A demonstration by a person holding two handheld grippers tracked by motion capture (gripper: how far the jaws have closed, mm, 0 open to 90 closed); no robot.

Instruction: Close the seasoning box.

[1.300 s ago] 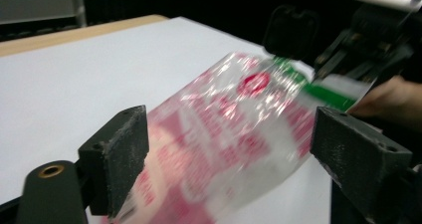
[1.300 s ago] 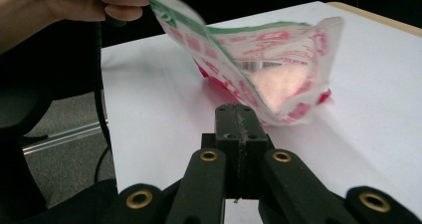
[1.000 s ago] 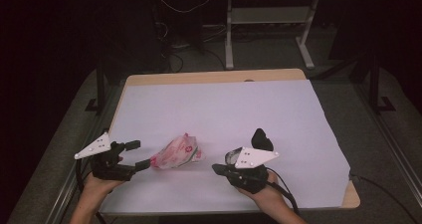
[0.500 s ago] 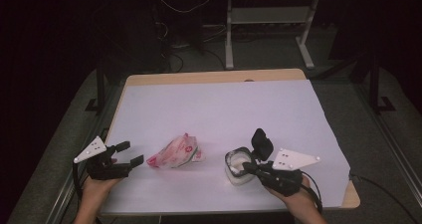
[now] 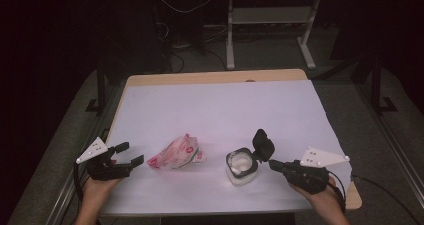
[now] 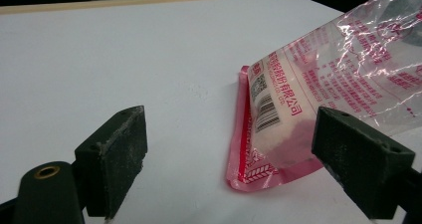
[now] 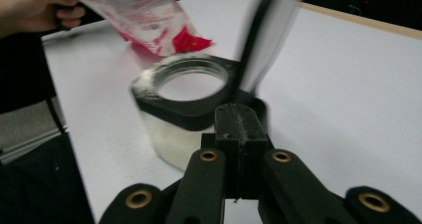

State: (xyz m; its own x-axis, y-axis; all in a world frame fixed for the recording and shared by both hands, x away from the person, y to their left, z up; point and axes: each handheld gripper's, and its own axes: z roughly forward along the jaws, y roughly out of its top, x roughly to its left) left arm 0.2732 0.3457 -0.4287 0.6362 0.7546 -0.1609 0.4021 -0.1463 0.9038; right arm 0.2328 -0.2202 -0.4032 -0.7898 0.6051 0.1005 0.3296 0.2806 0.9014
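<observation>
While my right gripper point(image 5: 272, 163) sits clamped shut beside the open jar point(image 5: 241, 167), lower centre, my wide-open left gripper point(image 5: 129, 153) should straddle the pink bag point(image 5: 176, 154) squarely before closing.

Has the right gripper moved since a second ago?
Yes. The right gripper, jaws shut, has slid toward the table's right edge, away from the pink bag, which has stayed put.
</observation>
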